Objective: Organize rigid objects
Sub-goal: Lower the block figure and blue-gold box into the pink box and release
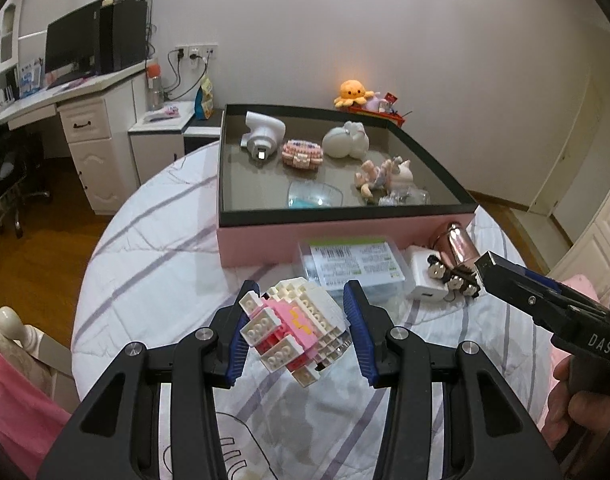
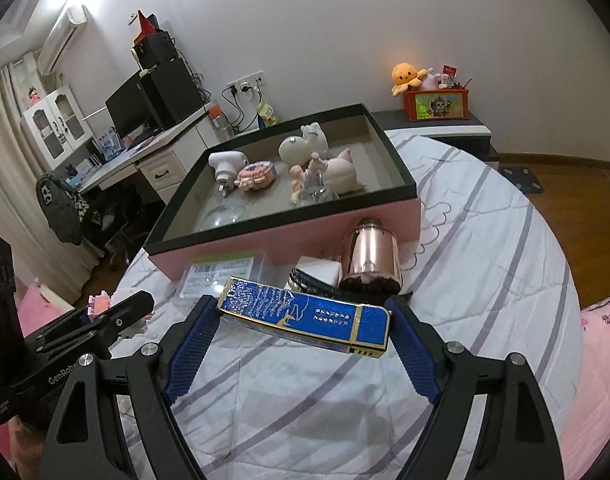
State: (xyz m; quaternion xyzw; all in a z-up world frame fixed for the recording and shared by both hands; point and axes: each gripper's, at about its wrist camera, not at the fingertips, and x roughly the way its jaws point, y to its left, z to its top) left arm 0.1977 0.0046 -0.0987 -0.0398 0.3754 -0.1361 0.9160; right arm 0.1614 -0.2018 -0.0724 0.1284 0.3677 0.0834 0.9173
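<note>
Left wrist view: a pink-and-white brick model [image 1: 295, 330] is pinched between the blue pads of the left gripper [image 1: 301, 334] and is held above the striped bedspread [image 1: 153, 264]. In the right wrist view, a flat blue-and-gold case [image 2: 305, 322] is clamped lengthwise between the pads of the right gripper [image 2: 303, 334], also off the bedspread. A pink box with a black rim [image 1: 345, 216] is seen at the far side of the bed; a white plug-in device [image 1: 261, 136], a pink beaded piece [image 1: 303, 153], a white figurine [image 1: 345, 141] and a small doll [image 1: 381, 174] are laid inside it. Against the box's near wall a clear labelled case [image 1: 351, 266], a white charger [image 1: 425, 278] and a rose-gold cylinder [image 2: 371, 256] on its side are gathered, close together.
</note>
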